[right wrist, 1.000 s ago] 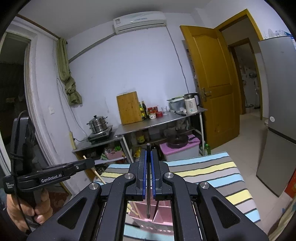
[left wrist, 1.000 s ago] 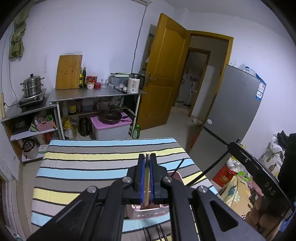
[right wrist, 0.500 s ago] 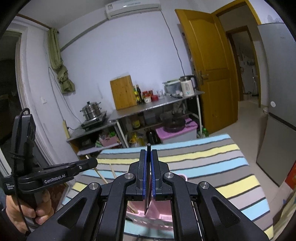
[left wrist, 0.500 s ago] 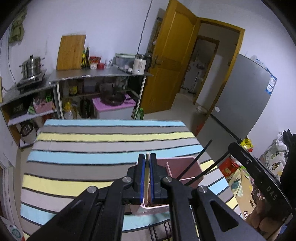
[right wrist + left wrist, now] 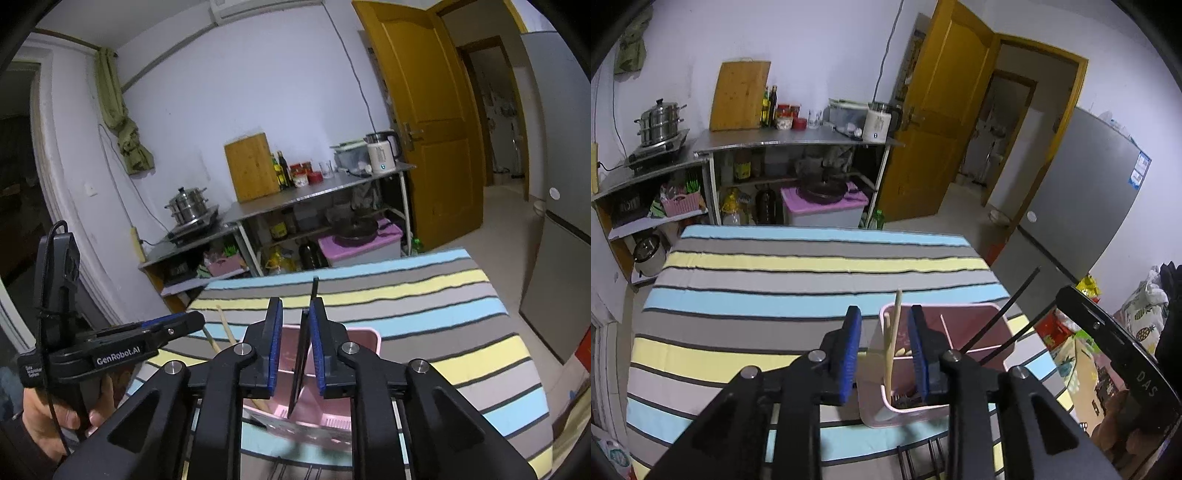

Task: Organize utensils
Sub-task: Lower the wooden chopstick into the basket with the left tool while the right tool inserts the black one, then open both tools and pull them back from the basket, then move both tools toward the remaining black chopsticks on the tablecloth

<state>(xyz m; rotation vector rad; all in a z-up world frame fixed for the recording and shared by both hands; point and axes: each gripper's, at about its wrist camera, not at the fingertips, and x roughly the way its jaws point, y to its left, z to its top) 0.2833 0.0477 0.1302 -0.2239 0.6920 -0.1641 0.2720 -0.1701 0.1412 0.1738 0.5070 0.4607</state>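
A: Where do the utensils stand?

B: In the pink basket [image 5: 973, 406], which sits at the near edge of the striped table [image 5: 775, 295], toward its right corner. The wooden chopsticks [image 5: 892, 332] lean in its left compartment; the black chopstick [image 5: 301, 354] stands in the basket seen from the right wrist view.

A: What could go wrong from here?

B: My guess: the sticks are tall and only propped against the rim. If either hand pulls back crookedly, a pad could catch a stick and flick it out, or drag the light basket off the table edge. The black one looks closest to trouble, since it seems to rest against the inner pad of the right claw.

A: And the claws themselves?

B: The left gripper [image 5: 886, 350] has just been opening; its jaws are spread, with the wooden chopsticks loose between them, touching neither pad as far as I can tell. The right gripper [image 5: 297, 350] has just been opening too, parted a little, the black chopstick between the pads, no longer pinched.
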